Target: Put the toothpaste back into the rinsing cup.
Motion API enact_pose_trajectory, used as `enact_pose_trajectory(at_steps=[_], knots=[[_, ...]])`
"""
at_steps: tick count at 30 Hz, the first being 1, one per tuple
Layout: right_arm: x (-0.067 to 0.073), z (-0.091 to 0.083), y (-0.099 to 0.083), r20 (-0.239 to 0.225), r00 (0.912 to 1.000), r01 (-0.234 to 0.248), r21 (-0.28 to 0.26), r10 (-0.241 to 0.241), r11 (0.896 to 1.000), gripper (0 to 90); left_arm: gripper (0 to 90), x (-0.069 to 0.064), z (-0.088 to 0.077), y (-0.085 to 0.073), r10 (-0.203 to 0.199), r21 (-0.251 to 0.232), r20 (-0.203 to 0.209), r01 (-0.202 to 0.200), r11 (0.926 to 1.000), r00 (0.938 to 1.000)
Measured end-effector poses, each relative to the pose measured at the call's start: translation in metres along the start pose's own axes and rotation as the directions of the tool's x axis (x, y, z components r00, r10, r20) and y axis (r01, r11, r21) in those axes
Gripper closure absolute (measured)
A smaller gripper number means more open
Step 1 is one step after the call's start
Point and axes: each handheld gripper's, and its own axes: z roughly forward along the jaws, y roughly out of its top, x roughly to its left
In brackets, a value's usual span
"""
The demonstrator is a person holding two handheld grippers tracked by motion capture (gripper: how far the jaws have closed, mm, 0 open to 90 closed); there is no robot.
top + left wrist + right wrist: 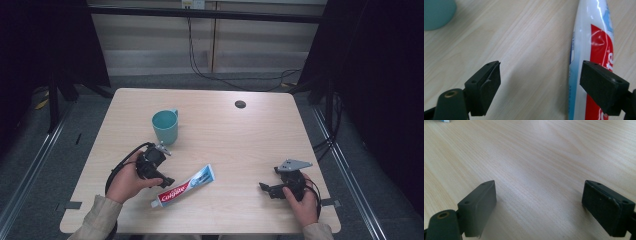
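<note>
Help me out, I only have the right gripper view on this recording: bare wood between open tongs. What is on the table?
Observer: A toothpaste tube lies flat near the front edge, cap toward the person.
Operator: Anything else?
Observer: A teal mug stands upright behind the tube, handle to the far side.
Operator: Where is the other hand?
Observer: The left gripper hangs just left of the tube, tongs open; one jaw is over the tube's printed side, not gripping it.
Operator: And mine?
Observer: The right gripper sits near the table's front right corner, well apart from the tube.
</note>
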Motion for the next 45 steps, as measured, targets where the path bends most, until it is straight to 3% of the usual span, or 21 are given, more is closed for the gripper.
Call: enact_pose_trajectory(at_steps=[8,17,25,36,45], knots=[[0.0,0.0,0.0,0.0,1.0,0.0,0.0,0.0,1.0,12.0,16.8,-0.007,0.009,0.012,0.027,0.033,0.022,-0.027,0.9991,0.9994],[0.0,0.0,0.0,0.0,1.0,0.0,0.0,0.0,1.0,12.0,16.9,-0.012,0.005,0.022,0.041,0.026,0.028,-0.042,0.9988,0.9988],[0.0,0.0,0.0,0.0,1.0,0.0,0.0,0.0,1.0,12.0,16.9,-0.021,0.013,0.033,0.066,0.035,0.046,-0.068,0.9971,0.9967],[0.0,0.0,0.0,0.0,1.0,0.0,0.0,0.0,1.0,12.0,18.9,-0.028,0.017,0.039,0.059,0.045,0.071,-0.062,0.997,0.9957],[0.0,0.0,0.0,0.0,1.0,0.0,0.0,0.0,1.0,12.0,26.6,-0.034,0.026,0.044,0.05,0.091,0.096,-0.059,0.9941,0.9941]])
